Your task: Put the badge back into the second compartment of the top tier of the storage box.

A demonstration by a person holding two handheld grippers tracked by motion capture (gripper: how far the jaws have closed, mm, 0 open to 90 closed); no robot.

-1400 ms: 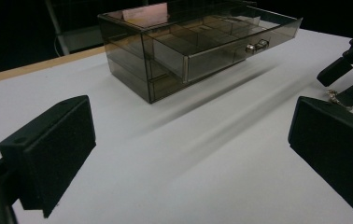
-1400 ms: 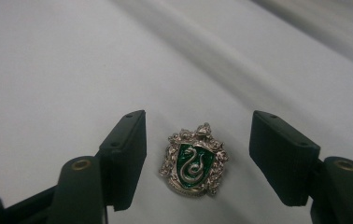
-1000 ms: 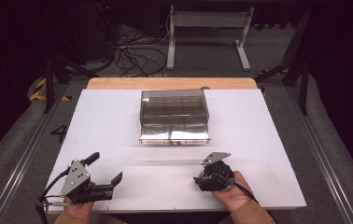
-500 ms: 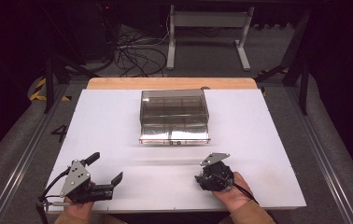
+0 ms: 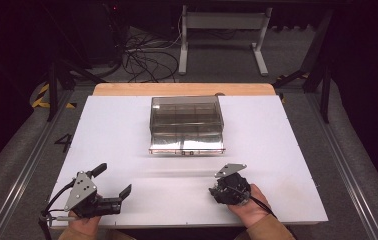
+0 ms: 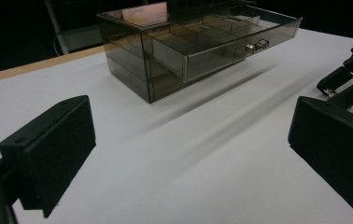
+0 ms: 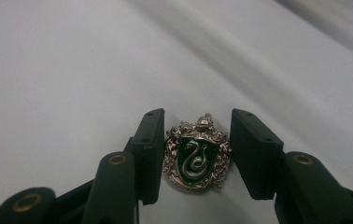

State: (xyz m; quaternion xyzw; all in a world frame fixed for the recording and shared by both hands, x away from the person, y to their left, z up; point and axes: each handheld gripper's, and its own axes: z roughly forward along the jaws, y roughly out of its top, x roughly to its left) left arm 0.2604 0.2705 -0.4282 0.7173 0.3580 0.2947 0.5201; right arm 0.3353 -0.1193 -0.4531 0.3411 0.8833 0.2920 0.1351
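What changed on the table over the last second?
Almost nothing. The right gripper slid very slightly toward the left gripper; its jaws bracket a silver-and-green crest badge. The left gripper stayed open and in place, and the smoked acrylic drawer box did not move.

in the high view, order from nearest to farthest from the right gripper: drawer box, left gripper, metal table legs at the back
1. Drawer box: just ahead of the right gripper, mid-table.
2. Left gripper: across the near edge, to its left; the gap with the box is modest.
3. Metal table legs: on the floor beyond the table.
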